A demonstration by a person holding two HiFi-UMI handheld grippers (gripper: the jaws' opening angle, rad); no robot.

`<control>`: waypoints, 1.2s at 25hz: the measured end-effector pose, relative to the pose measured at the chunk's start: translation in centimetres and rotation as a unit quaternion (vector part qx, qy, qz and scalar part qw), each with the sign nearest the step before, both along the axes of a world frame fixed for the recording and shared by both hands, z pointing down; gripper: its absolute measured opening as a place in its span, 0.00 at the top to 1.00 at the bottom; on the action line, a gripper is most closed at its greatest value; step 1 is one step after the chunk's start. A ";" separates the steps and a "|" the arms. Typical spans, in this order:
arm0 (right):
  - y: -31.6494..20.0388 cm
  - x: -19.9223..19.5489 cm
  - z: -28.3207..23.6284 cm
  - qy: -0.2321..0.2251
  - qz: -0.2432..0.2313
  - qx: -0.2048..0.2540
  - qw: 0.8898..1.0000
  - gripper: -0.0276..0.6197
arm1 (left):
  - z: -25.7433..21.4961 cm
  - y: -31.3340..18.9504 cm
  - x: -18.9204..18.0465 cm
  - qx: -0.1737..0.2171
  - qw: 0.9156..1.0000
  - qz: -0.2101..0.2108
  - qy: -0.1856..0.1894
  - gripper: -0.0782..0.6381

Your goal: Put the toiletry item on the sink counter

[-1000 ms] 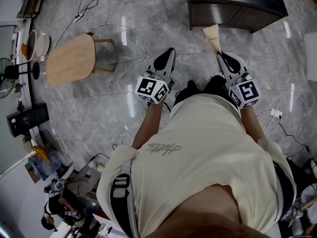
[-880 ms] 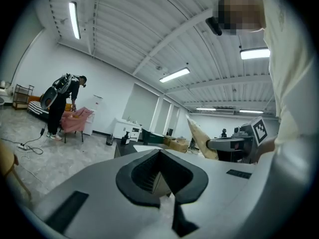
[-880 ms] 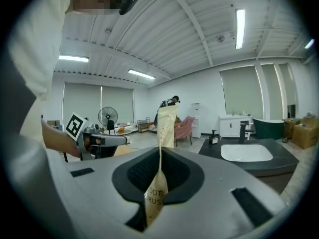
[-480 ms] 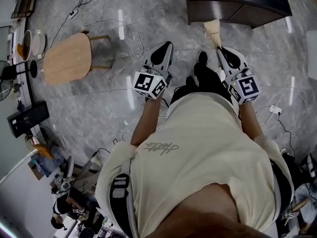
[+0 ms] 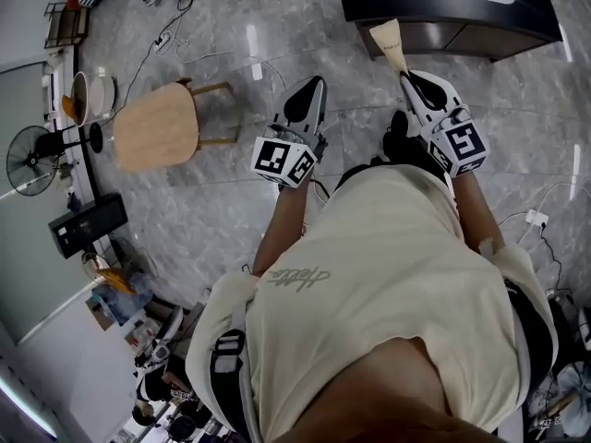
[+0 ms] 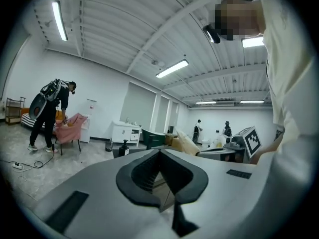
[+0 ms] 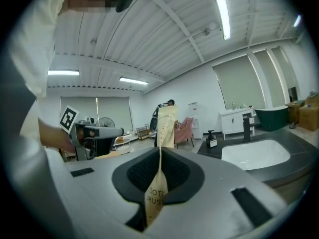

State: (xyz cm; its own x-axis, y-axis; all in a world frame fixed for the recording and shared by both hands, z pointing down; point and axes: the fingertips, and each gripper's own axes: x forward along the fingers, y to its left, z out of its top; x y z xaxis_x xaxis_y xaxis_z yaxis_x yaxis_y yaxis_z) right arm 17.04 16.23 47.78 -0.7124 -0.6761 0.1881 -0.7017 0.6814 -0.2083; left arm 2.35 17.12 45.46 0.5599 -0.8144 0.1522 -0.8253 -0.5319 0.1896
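The right gripper (image 5: 413, 83) is clamped on a cream toothbrush packet (image 5: 391, 46). In the right gripper view the packet (image 7: 166, 125) stands upright from between the closed jaws, pointing to 12 o'clock. It is held in the air, near the front of the dark sink counter (image 5: 443, 33) but not on it. The counter lies at 1 o'clock from the person. Its white basin (image 7: 254, 154) and black tap (image 7: 245, 126) sit at 3 o'clock of the packet. The left gripper (image 5: 312, 95) has its jaws shut together on nothing. A wooden stool (image 5: 157, 127) stands at 10 o'clock on the marble floor (image 5: 231, 201).
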 end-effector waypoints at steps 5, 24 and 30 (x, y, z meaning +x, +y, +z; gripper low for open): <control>-4.0 1.2 0.4 -0.013 -0.015 -0.007 1.000 0.95 | -0.7 -4.3 2.0 -0.008 1.000 -0.013 0.018 0.89; -14.8 -0.6 4.0 0.001 -0.037 -0.046 0.998 0.95 | 1.7 -15.0 0.1 -0.046 0.998 -0.027 0.013 0.89; -17.9 -3.3 1.3 0.021 0.001 -0.027 0.999 0.95 | 1.6 -19.0 -3.7 -0.041 0.998 -0.004 0.050 0.89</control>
